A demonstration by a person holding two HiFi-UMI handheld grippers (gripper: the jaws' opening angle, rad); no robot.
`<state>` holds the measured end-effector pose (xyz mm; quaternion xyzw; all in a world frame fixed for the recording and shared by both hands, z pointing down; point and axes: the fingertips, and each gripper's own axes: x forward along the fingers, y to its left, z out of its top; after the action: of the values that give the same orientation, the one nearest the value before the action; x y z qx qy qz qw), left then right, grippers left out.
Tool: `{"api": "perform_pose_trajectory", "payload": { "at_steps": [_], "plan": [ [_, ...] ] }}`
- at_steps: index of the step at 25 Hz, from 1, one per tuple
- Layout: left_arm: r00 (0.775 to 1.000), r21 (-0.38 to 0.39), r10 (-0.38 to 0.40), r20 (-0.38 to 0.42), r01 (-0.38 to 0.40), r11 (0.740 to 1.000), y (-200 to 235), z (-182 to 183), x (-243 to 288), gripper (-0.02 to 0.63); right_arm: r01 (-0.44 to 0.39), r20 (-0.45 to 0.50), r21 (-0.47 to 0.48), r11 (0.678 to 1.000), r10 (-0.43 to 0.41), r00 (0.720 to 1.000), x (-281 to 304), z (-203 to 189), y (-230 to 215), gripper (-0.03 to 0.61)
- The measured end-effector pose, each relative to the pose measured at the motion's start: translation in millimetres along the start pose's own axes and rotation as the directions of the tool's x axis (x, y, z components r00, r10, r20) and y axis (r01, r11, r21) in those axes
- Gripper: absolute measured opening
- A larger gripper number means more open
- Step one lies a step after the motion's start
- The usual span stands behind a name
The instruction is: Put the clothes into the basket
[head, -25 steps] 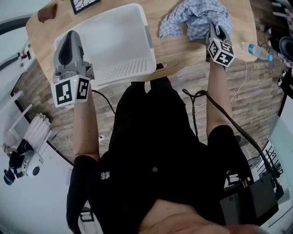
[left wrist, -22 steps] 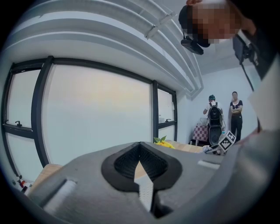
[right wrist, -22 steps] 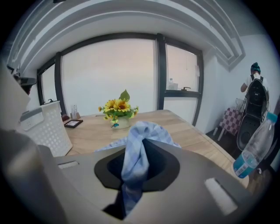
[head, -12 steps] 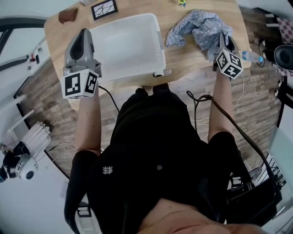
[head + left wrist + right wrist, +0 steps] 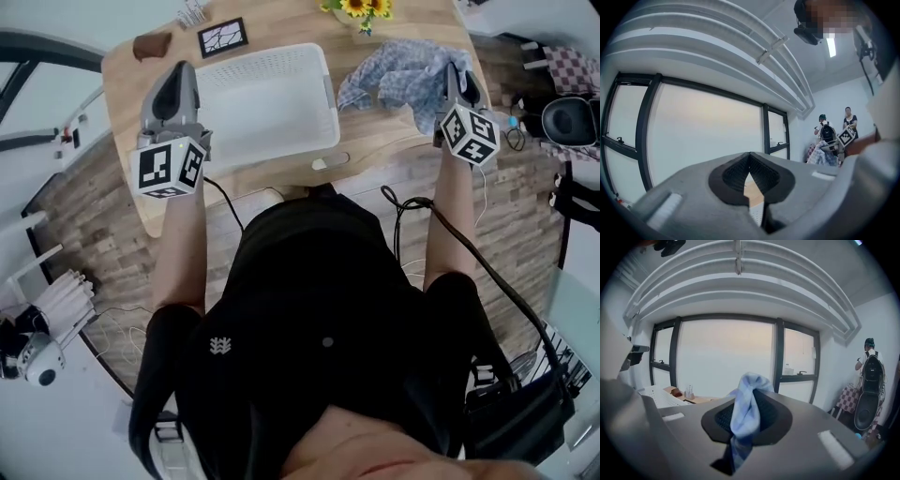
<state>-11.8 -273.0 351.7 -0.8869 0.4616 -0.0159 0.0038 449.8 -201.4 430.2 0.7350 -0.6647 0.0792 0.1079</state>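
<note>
My right gripper (image 5: 451, 77) pinches a blue and white checked cloth (image 5: 394, 73). In the right gripper view, a fold of this cloth stands up between the two dark pads, and the jaws press on it from both sides. The rest of the cloth spreads to the left of this gripper, over the right part of the light wooden table (image 5: 394, 141). It is beside the white plastic basket with small holes (image 5: 330, 103), not inside it. The basket stands on the left part of the table. My left gripper (image 5: 181, 73) is at the basket's left edge, and its jaws meet at the tips.
</note>
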Motion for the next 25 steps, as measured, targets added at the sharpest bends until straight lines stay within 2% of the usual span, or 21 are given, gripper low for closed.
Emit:
{"api": "perform_pose_trajectory", "payload": {
  "at_steps": [9, 18, 25],
  "plan": [
    [0.997, 0.022, 0.007, 0.072, -0.009, 1.0, 16.8, 34.0, -25.2, -0.002, -0.022, 0.139, -0.044, 0.999, 0.028, 0.99, -19.0, 77.8, 35.3, 0.035],
    [0.998, 0.002, 0.012, 0.06, -0.012, 1.0, 41.1, 38.5, -51.0, -0.002, -0.059, 0.249, -0.095, 0.994, 0.081, 0.965, -34.9, 143.9, 86.4, 0.035],
    [0.996, 0.009, 0.029, 0.089, -0.03, 1.0, 50.7, 49.4, -63.3, 0.0, -0.085, 0.318, -0.125, 0.989, 0.121, 0.94, -44.3, 185.6, 110.0, 0.035]
  ]
}}
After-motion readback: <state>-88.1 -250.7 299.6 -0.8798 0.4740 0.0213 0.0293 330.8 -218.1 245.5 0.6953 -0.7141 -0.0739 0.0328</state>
